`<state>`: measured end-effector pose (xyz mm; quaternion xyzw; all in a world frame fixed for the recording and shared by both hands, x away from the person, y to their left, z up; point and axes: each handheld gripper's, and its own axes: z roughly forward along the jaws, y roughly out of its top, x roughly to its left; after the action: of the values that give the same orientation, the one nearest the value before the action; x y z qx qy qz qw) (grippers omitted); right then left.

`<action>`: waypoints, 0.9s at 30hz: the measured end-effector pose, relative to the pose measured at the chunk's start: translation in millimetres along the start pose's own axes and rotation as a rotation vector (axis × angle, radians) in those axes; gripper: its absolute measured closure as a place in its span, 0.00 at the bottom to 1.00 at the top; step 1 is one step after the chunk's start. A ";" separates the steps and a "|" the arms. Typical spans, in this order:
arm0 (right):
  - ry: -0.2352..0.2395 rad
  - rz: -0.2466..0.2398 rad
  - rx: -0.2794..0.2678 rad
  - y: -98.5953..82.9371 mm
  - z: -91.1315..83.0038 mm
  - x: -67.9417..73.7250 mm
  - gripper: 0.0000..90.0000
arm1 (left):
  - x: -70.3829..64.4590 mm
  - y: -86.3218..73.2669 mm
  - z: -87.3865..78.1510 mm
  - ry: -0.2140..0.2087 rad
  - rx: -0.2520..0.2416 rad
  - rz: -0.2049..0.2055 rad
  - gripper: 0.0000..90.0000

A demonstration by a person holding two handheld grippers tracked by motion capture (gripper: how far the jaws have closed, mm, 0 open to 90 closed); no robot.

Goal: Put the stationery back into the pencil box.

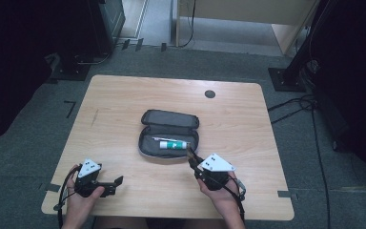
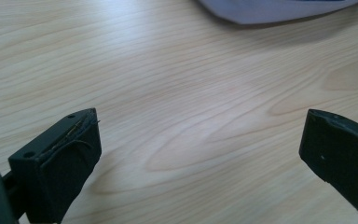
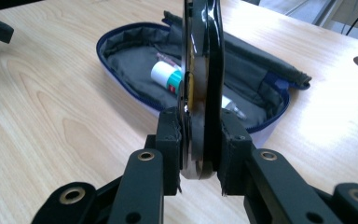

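A dark grey zip pouch lies open in the middle of the wooden table, its lid folded back. Inside it rests a white and green tube; the right gripper view brings the pouch and tube close. My right gripper is just in front of the pouch's right end, shut on a flat glossy black object that stands on edge and points at the pouch. My left gripper rests at the table's front left, open and with nothing in it.
A round dark grommet sits in the table top behind the pouch. Bare wood surrounds the pouch on all sides. Stands, cables and dark equipment ring the table on the carpet. A pale edge shows at the top of the left gripper view.
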<state>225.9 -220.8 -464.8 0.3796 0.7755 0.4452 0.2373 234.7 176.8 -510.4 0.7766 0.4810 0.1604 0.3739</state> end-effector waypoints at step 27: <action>0.033 -0.004 0.063 44.8 39.7 -26.3 0.82 | 14.8 -3.7 6.8 0.178 0.079 0.001 0.00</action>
<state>286.6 -207.4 -444.4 0.3780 0.7937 0.4263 0.2134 243.7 187.7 -519.4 0.7737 0.5179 0.2099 0.2985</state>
